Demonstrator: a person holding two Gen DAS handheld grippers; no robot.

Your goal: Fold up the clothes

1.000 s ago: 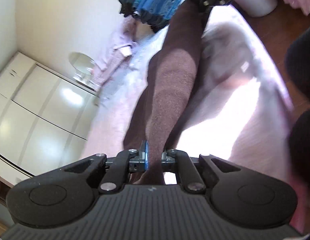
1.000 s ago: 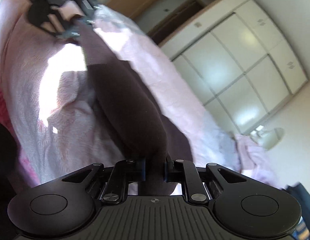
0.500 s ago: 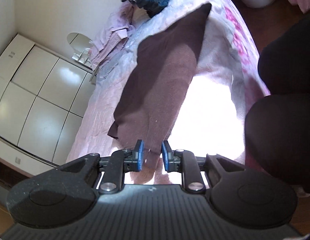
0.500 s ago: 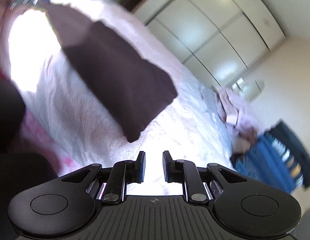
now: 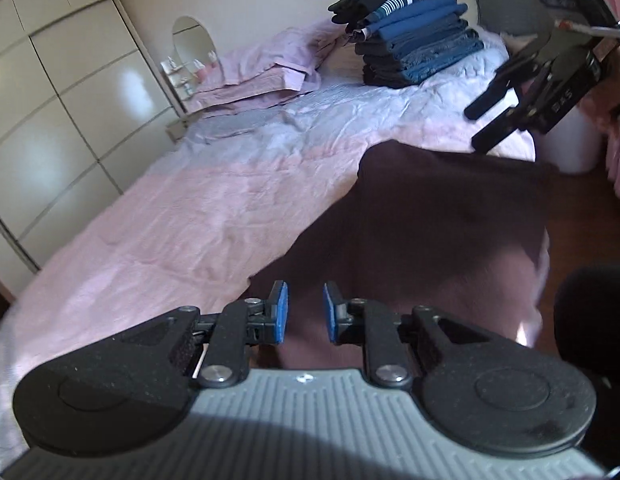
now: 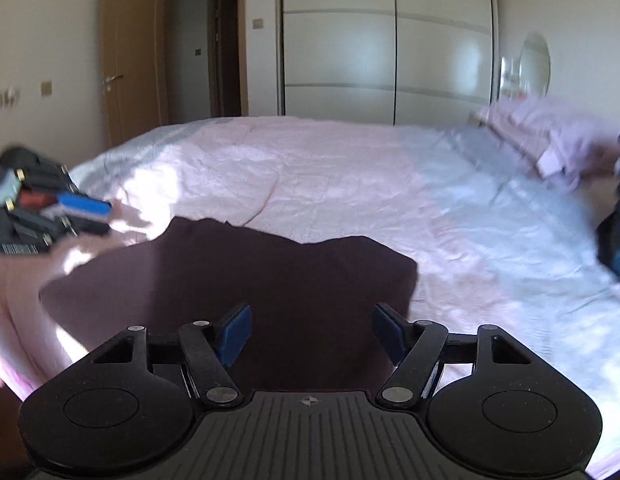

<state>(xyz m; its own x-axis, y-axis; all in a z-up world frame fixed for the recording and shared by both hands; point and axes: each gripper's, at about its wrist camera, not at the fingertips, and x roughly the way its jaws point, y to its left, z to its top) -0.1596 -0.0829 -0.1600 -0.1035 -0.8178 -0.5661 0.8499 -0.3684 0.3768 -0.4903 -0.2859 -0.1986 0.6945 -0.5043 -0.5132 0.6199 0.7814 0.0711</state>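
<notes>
dark maroon garment [image 5: 430, 224] lay flat on pink bed [image 5: 182, 216].
left gripper [image 5: 302, 312] slightly apart, empty; right gripper [image 6: 310, 336] opening wide, empty; folded stack [image 5: 410, 28] near pillows.

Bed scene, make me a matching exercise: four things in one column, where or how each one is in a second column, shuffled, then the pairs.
Things:
1. maroon garment
2. stack of folded clothes
3. pink pillows
4. right gripper

Places or states:
A. piled at the bed's far end, right of the pillows
B. jaws apart, nothing between them
C. flat on the near edge of the bed
D. under the oval mirror

Pairs: 1-C, 2-A, 3-D, 4-B
</notes>
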